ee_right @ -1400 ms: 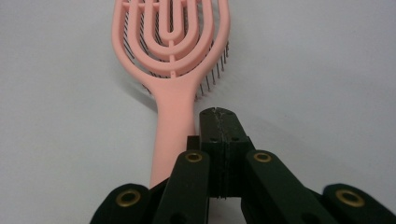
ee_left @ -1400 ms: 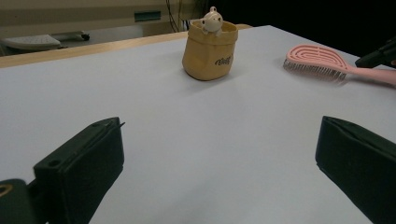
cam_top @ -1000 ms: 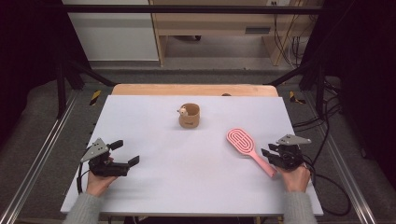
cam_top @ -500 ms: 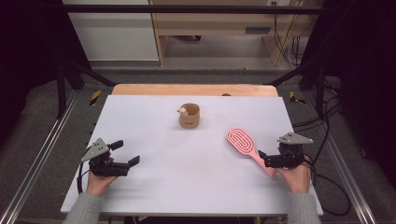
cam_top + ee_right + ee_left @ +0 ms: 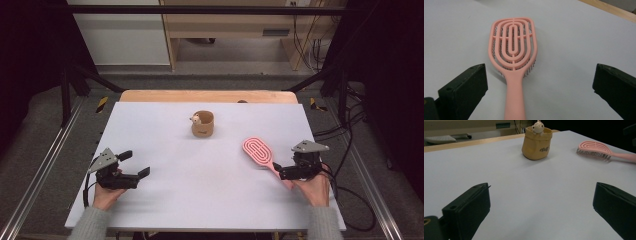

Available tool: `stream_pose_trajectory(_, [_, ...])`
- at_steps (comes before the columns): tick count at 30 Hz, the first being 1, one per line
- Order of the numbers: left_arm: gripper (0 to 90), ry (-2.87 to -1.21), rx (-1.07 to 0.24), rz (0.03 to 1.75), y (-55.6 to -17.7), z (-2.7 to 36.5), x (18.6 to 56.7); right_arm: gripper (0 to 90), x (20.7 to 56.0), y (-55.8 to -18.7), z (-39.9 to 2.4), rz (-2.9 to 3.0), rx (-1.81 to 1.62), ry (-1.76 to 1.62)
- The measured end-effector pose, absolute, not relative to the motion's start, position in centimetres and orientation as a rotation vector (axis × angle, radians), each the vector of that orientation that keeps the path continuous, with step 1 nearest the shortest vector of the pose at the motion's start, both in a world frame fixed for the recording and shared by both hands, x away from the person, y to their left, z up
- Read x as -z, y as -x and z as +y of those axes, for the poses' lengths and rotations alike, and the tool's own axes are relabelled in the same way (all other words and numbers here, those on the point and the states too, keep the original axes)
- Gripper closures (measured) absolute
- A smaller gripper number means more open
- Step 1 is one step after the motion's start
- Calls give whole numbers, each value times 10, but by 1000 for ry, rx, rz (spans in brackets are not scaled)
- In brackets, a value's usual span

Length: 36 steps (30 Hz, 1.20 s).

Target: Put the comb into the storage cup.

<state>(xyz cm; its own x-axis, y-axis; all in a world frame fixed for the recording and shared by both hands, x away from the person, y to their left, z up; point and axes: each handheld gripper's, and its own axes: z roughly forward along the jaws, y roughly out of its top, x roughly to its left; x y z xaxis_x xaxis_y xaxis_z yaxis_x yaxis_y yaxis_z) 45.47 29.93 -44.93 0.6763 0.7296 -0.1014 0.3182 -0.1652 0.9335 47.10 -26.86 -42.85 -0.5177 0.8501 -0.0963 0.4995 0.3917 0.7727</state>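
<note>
White tabletop (image 5: 210, 200) with a wooden far edge, dark frame rails on both sides, cabinets behind. Left gripper (image 5: 136, 164) rests near the front left corner, jaws spread wide with nothing between them, aimed over bare surface toward the tan fabric pouch (image 5: 203, 124), which stands upright at centre rear with a small toy figure (image 5: 196, 119) at its rim. Pink hairbrush (image 5: 259, 153) lies bristles down at right, well apart from the pouch, handle pointing toward the person. Right gripper (image 5: 278, 172) sits at the handle end, jaws spread on either side of the handle and not touching it. Assessment: the grasp is pending. Recommended: keep the handle centred between the jaws, lower them to table level, then squeeze squarely across the handle below the head so the brush does not pivot on lifting.
</note>
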Motion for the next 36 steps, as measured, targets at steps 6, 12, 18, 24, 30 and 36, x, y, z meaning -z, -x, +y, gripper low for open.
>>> stream_pose_trajectory(6, [11, -1758, -454, 844, -455, 299, 450, 3, 427, -473, -263, 2189, -955, -1148])
stream_pose_trajectory(12, [11, -1762, -451, 844, -455, 299, 450, 4, 428, -476, -258, 2217, -935, -1137])
stream_pose_trajectory(18, [11, -1761, -451, 845, -455, 299, 450, 4, 431, -480, -254, 2250, -901, -1141])
stream_pose_trajectory(24, [11, -1763, -450, 846, -455, 299, 450, 8, 435, -483, -250, 2273, -875, -1146])
stream_pose_trajectory(30, [11, -1763, -450, 847, -455, 299, 450, 29, 441, -488, -247, 2317, -834, -1149])
stream_pose_trajectory(36, [11, -1764, -451, 846, -455, 299, 450, 58, 445, -491, -244, 2341, -800, -1157])
